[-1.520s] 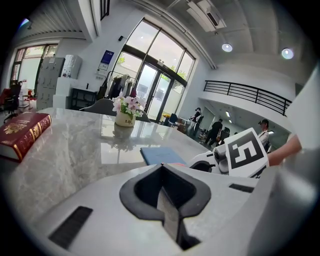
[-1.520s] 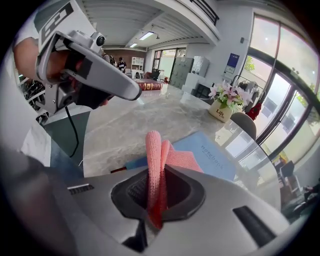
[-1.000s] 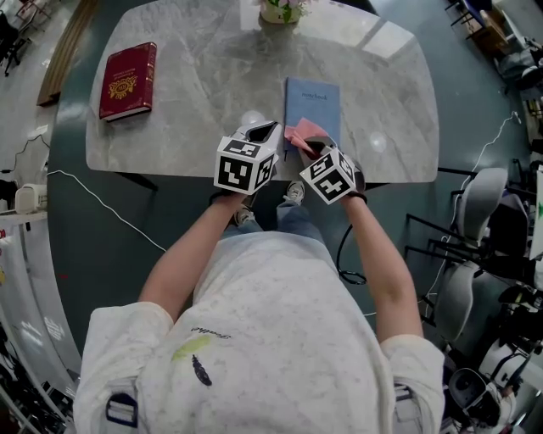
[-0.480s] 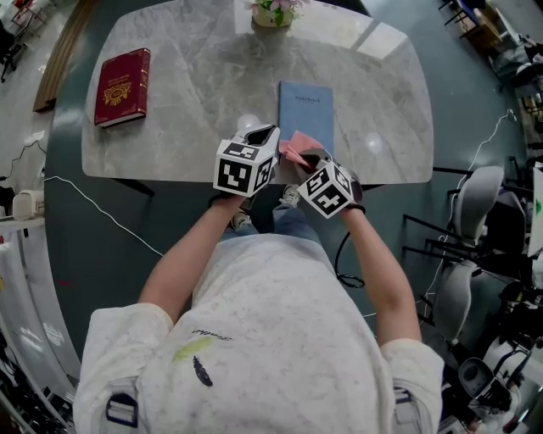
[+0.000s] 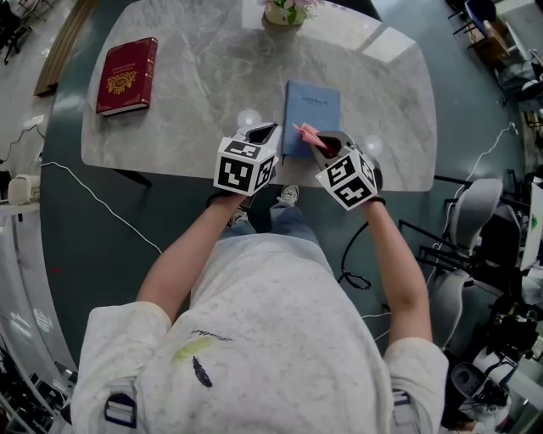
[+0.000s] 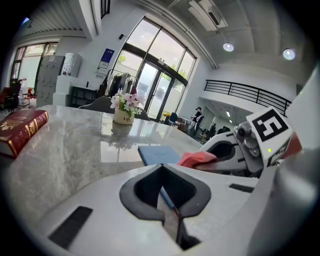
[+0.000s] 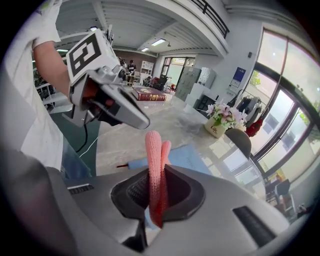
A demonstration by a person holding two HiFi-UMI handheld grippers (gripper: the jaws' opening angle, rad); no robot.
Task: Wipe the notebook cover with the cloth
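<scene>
A blue notebook (image 5: 314,106) lies flat near the table's front edge, also seen in the left gripper view (image 6: 157,154) and under the right jaws (image 7: 182,157). My right gripper (image 5: 327,146) is shut on a pink cloth (image 5: 305,134), which stands up folded out of the jaws (image 7: 155,150) over the notebook's near end. My left gripper (image 5: 261,133) hovers just left of the notebook, shut and holding nothing (image 6: 161,167). In the right gripper view the left gripper (image 7: 145,122) is above the table, off the notebook.
A red hardback book (image 5: 127,76) lies at the far left of the marble table (image 5: 195,102). A small flower pot (image 5: 284,10) stands at the back edge. Office chairs (image 5: 475,203) stand to the right, and a white cable (image 5: 102,203) runs on the floor at left.
My right gripper has shifted right and slightly up with the cloth, which now shows narrower over the notebook's near end. The left gripper has stayed where it was.
</scene>
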